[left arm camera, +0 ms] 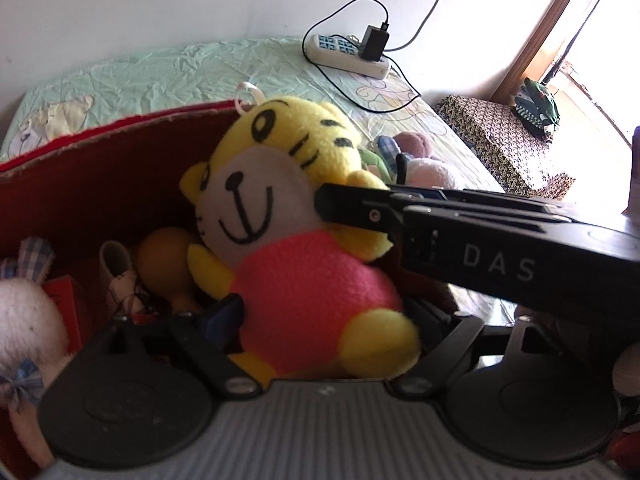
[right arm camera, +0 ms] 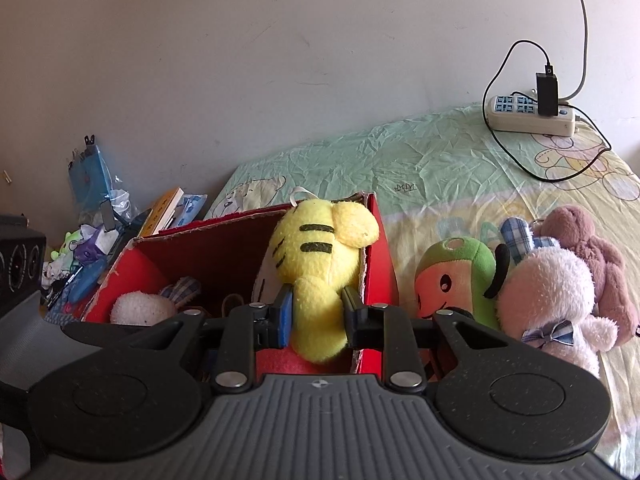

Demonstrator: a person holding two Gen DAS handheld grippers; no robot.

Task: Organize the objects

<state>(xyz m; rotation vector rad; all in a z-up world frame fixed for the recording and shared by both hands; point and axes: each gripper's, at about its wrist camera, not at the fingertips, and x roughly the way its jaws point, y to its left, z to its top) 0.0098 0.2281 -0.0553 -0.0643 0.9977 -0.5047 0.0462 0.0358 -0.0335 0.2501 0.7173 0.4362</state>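
Observation:
A yellow tiger plush [left arm camera: 260,184] in a pink shirt sits upright at the right end of an open red box [left arm camera: 120,128]. My left gripper [left arm camera: 326,310] is open, its fingers standing either side of the tiger's pink body. My right gripper [left arm camera: 324,200] reaches in from the right, and in the right wrist view this gripper [right arm camera: 318,300] is shut on a yellow part of the tiger [right arm camera: 312,248] by the box's red wall [right arm camera: 380,248]. A white rabbit plush [left arm camera: 24,312] and an orange toy [left arm camera: 168,264] lie lower in the box.
On the bedsheet right of the box lie a green and orange plush [right arm camera: 456,276], a pink rabbit plush [right arm camera: 548,288] and a mauve bear [right arm camera: 592,248]. A power strip [right arm camera: 528,114] with cables sits by the wall. Books and clutter [right arm camera: 92,240] pile up left of the box.

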